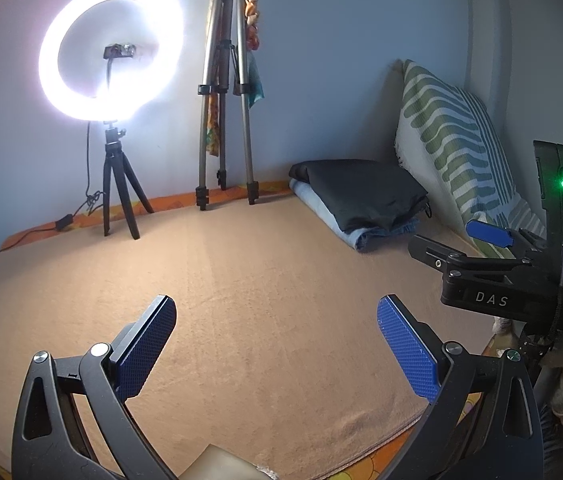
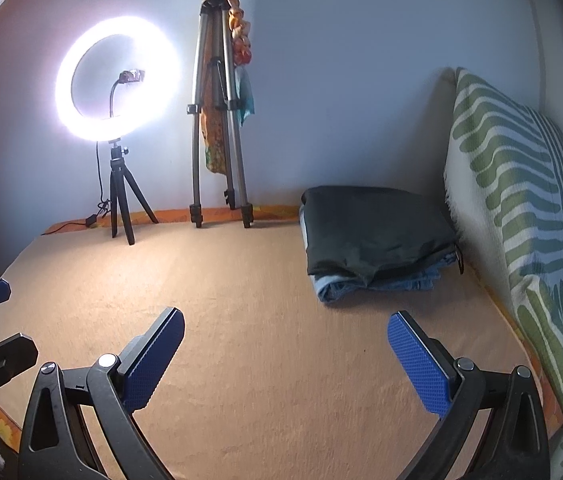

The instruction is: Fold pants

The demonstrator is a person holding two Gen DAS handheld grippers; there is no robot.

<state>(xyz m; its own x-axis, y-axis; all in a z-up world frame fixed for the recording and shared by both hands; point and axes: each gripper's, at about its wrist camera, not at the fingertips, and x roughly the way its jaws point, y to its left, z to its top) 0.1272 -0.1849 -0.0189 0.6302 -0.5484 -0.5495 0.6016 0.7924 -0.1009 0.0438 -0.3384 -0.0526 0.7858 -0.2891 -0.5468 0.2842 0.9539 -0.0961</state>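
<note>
left tongs (image 1: 277,344): spread wide, nothing in them, hanging over the bare tan blanket (image 1: 241,280) on the bed.

right tongs (image 2: 285,356): same deal, wide apart and empty, just to the right of my left ones.

pants: dark pair (image 2: 377,228) lies folded flat on top of a folded denim pair (image 2: 385,282), up at about 2 o'clock from my right tongs, tucked near the striped pillow (image 2: 521,208).

stage: honestly could be either. That stack looks like finished work, or it's the pile waiting to be pulled out. Can't call it from here.

doing it well: if a pair does go on the blanket, I'd say pinch the waistband corners with both tongs, keep the seams lined up, and smooth the fabric before each crease.

space: middle of the bed is open, plenty of room to spread fabric.

in the way: ring light (image 2: 117,80) on its little tripod at 11 o'clock, silver tripod (image 2: 217,120) at 12, cable (image 1: 73,216) trailing on the bed edge. Long legs flung that way could snag them.
</note>
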